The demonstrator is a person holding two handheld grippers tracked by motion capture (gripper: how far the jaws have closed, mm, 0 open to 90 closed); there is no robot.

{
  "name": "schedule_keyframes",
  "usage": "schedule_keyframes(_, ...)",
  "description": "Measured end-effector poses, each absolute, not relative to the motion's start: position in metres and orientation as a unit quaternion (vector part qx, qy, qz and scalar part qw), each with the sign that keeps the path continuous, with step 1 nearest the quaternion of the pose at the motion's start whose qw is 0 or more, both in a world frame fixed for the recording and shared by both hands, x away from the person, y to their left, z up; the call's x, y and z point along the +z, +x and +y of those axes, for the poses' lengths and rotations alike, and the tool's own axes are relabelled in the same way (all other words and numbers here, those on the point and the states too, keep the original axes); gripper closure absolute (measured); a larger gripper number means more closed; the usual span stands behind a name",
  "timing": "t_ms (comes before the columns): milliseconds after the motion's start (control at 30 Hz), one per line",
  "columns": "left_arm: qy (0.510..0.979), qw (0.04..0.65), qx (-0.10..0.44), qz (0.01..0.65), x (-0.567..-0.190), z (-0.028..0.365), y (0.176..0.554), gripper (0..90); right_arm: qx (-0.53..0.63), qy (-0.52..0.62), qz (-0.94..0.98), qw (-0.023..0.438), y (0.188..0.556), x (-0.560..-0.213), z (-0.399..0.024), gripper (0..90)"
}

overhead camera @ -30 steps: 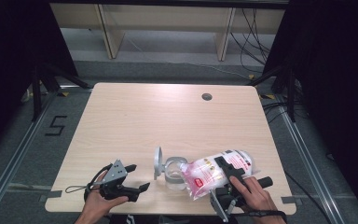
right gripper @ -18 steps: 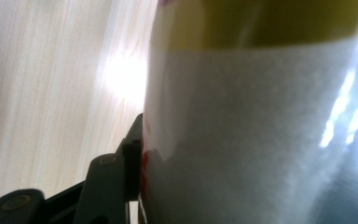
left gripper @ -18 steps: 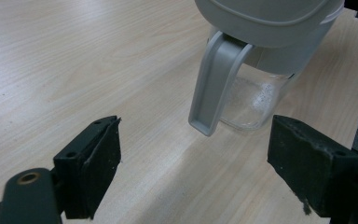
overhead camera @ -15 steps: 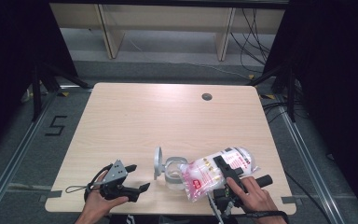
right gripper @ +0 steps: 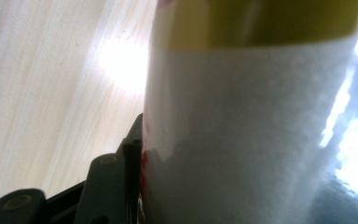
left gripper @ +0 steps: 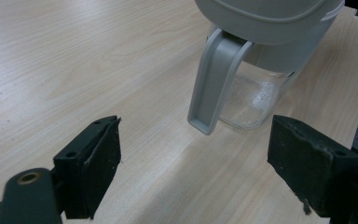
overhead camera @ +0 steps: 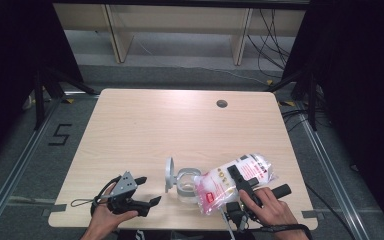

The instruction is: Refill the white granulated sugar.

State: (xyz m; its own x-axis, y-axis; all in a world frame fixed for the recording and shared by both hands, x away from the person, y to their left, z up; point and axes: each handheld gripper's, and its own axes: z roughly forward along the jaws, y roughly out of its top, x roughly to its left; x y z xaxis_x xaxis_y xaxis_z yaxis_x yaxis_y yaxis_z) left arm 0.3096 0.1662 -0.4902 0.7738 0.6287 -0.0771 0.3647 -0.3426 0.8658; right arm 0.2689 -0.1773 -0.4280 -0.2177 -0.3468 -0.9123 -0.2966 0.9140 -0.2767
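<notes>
Gripping a soft, clear plastic bag of white grains with red print [overhead camera: 232,181], the right gripper [overhead camera: 240,182] is seen at the table's near right edge, its jaws clamped across the bag's middle. In the right gripper view one black jaw is pressed against the bag's white side. The bag is held tilted, its lower end laid over the open mouth of a clear glass jar with a grey hinged lid and handle [overhead camera: 184,181], apparently so that the grains can be tipped in. The grey lid [overhead camera: 169,173] is stood upright on the jar's left, which leaves the mouth free. At the near left, the left gripper [overhead camera: 149,190] is held low with its jaws wide apart and nothing between them, pointed at the jar as if kept ready to steady it. Farther off, the pale wooden table [overhead camera: 180,120] is crossed only by a small round cable hole [overhead camera: 222,103] near its far right edge.
</notes>
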Motion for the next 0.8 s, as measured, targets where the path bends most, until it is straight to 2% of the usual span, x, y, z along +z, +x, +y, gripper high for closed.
schedule_keyframes(800, 0.802, 0.487, 0.130, 0.319, -0.4910, 0.1646, 0.3083, 16.8, -0.037, -0.216, 0.768, 0.602, 0.2668, -0.4262, -0.1790, 52.6)
